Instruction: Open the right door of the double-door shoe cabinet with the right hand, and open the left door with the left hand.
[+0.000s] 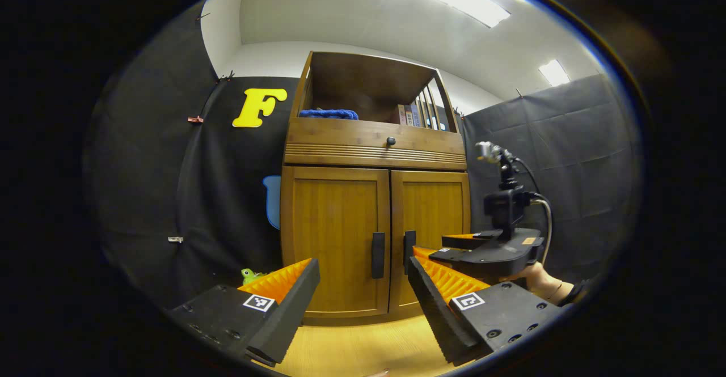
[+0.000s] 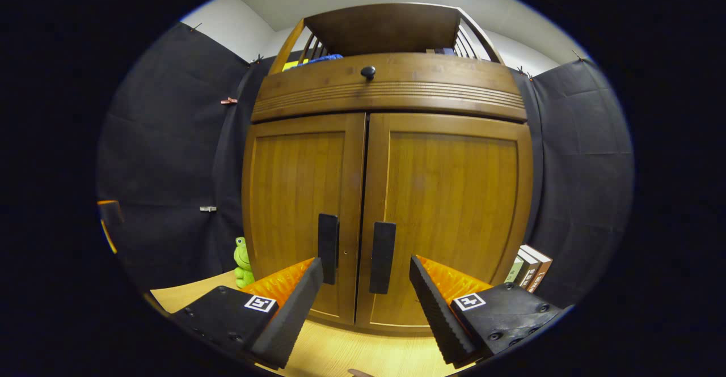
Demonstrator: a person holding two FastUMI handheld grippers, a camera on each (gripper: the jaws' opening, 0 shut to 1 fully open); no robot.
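Shoe cabinet ahead on the surface, doors side by side.
In the right gripper view, the left door stood at 11 o'clock, the right door at 1; a toy frog sat at 9 beside the cabinet, books at 3.

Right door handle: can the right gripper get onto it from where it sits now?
Probably yes. The right gripper is open, and the right door handle stands between its fingers with nothing in front; both doors are closed.
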